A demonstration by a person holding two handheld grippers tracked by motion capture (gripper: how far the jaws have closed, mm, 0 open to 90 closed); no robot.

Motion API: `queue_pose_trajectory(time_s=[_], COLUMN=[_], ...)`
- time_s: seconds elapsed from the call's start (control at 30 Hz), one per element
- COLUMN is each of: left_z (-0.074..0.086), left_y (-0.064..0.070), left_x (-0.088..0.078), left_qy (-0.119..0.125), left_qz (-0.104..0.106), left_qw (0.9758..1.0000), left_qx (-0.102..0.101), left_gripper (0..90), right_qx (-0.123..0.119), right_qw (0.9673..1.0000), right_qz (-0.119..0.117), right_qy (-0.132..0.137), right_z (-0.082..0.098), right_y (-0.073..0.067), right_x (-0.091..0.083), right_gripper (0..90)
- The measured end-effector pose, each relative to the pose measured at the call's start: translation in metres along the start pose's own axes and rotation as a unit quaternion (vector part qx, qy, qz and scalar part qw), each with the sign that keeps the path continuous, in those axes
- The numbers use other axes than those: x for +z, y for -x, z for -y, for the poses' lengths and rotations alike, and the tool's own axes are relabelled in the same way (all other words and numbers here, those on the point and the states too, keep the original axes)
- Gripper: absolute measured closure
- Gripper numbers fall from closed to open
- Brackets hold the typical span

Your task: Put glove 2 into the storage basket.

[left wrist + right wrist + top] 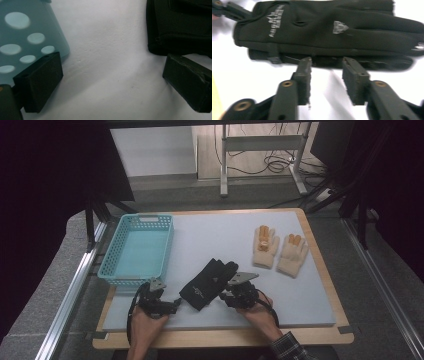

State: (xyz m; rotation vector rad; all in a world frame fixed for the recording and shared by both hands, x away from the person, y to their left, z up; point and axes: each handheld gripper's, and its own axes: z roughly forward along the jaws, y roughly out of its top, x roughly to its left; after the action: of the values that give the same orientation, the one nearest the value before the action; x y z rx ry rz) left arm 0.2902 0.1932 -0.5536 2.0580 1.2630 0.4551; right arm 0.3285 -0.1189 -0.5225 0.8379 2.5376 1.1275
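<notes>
Right gripper (pixel 325 82) fingers half open, nothing between them, tips just at black glove (pixel 327 32) edge. Left gripper (pixel 112 82) wide, empty, glove at its 1 o'clock. Glove mid-tabletop (pixel 210 232), basket (pixel 137 247) at 10 o'clock. Probably regrasping; next, pinch cuff.

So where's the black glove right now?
In the high view, the black glove lies near the mat's front edge, between both grippers, right of the basket.
</notes>
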Motion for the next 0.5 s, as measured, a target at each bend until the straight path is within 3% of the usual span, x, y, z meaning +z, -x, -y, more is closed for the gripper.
queue_pose_trajectory(time_s=[0.23,0.47,0.5], left_z=[0.0,0.0,0.0], left_y=[0.0,0.0,0.0], left_x=[0.0,0.0,0.0], left_qy=[0.0,0.0,0.0], left_qz=[0.0,0.0,0.0], left_qw=[1.0,1.0,1.0], left_qx=[0.0,-0.001,-0.001], left_gripper=[2.9,2.9,2.8], right_qx=[0.002,0.039,0.039], right_qw=[0.9996,0.9973,0.9973], right_qz=[0.024,0.062,0.062], right_qy=[-0.013,-0.012,-0.012], right_z=[0.011,0.034,0.034], right_y=[0.022,0.057,0.057], right_x=[-0.02,-0.042,-0.042], right_gripper=[32.2,21.3,21.3])
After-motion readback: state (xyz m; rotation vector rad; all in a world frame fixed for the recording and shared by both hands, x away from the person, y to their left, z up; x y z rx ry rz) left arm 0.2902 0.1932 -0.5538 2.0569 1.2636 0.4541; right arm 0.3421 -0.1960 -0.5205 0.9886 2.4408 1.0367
